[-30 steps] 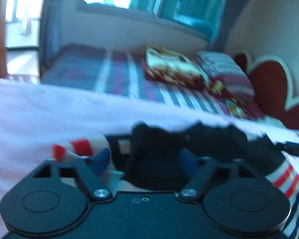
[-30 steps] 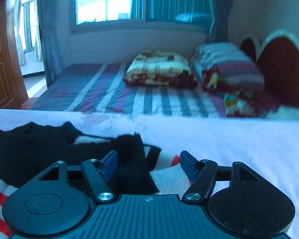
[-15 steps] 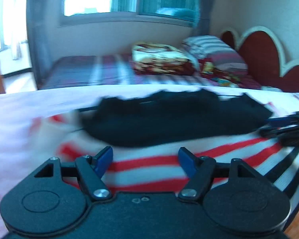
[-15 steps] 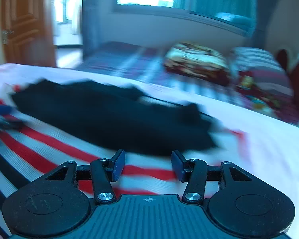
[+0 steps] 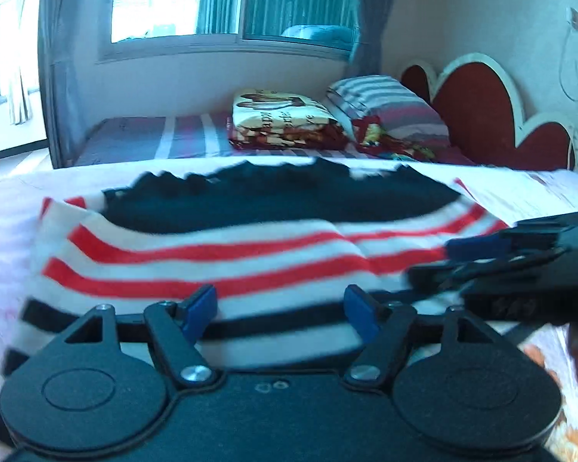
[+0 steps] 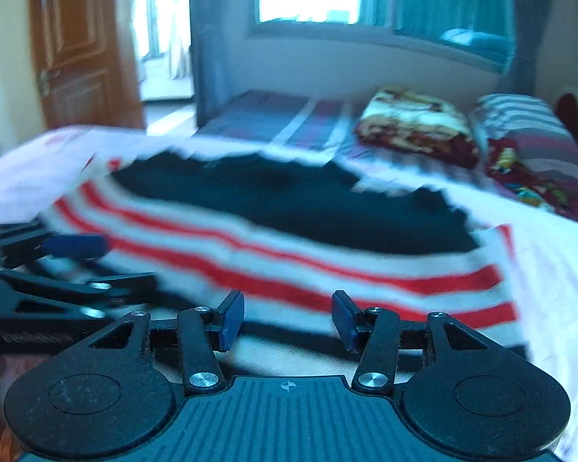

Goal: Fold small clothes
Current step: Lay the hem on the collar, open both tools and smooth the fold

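Note:
A small striped garment, white with red and black stripes and a black upper part, lies spread on a white sheet; it also shows in the right wrist view. My left gripper is open at the garment's near edge, jaws apart over the black stripes, holding nothing. My right gripper is open at the near edge too, holding nothing. The right gripper also shows side-on in the left wrist view, and the left gripper shows at the left of the right wrist view.
The white sheet covers the near surface. Behind it is a bed with a striped cover, a folded blanket, a striped pillow and a red headboard. A wooden door stands at the left.
Both grippers have pulled back from the garment's black top to its near striped edge. The garment now lies spread flat. Both grippers stayed open.

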Demonstrator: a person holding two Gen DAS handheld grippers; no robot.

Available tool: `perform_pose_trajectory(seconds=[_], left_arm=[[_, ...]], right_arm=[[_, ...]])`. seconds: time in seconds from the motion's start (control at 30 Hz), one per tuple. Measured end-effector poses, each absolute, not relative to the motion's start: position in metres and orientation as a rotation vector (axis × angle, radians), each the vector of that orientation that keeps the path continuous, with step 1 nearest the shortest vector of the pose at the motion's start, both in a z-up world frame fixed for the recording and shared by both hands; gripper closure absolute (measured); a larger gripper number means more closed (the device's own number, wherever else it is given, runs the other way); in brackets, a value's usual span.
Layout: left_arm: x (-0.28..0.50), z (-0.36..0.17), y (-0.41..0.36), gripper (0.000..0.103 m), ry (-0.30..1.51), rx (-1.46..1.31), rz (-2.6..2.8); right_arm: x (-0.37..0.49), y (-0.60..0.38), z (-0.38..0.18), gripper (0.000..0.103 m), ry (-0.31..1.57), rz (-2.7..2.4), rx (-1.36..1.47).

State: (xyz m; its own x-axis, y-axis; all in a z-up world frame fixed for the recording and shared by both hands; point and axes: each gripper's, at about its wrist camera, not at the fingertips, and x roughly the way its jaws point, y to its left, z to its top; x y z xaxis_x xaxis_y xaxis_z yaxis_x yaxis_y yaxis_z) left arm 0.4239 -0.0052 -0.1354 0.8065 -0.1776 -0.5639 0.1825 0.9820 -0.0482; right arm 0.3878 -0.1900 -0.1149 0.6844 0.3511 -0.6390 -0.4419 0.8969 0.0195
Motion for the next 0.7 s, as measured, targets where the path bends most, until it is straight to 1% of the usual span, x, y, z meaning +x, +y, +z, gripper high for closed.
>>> perform_pose_trajectory(seconds=[0.07, 0.2, 0.3, 0.43, 0.57, 0.6, 0.63, 0.67, 0.7], left_arm=[[0.417, -0.137, -0.002, 0.029, 0.603, 0.028, -0.185], [0.397, -0.140, 0.030, 0.029, 0.627, 0.035, -0.091], [0.383, -0.136, 0.053, 0.029, 0.631, 0.043, -0.082], [0.361, -0.122, 0.069, 0.032, 0.590, 0.017, -0.027], [0.362, -0.125, 0.086, 0.032, 0.633, -0.029, 0.059], [0.363, -0.127, 0.092, 0.030, 0.653, -0.058, 0.078], [0.363, -0.130, 0.098, 0.029, 0.675, -0.084, 0.092], [0.362, -0.133, 0.103, 0.027, 0.690, -0.107, 0.096], [0.361, -0.135, 0.106, 0.027, 0.689, -0.127, 0.096]], right_arm=[[0.382, -0.192, -0.117, 0.053, 0.685, 0.426, -0.158], [0.375, -0.228, -0.125, 0.053, 0.727, 0.317, -0.157], [0.366, -0.255, -0.121, 0.053, 0.734, 0.309, -0.141], [0.356, -0.297, -0.103, 0.053, 0.684, 0.236, 0.001], [0.368, -0.328, -0.099, 0.053, 0.743, 0.173, 0.117], [0.370, -0.331, -0.101, 0.053, 0.764, 0.180, 0.132], [0.371, -0.331, -0.102, 0.057, 0.778, 0.198, 0.139], [0.374, -0.331, -0.103, 0.074, 0.794, 0.232, 0.150], [0.374, -0.329, -0.105, 0.082, 0.812, 0.250, 0.157]])
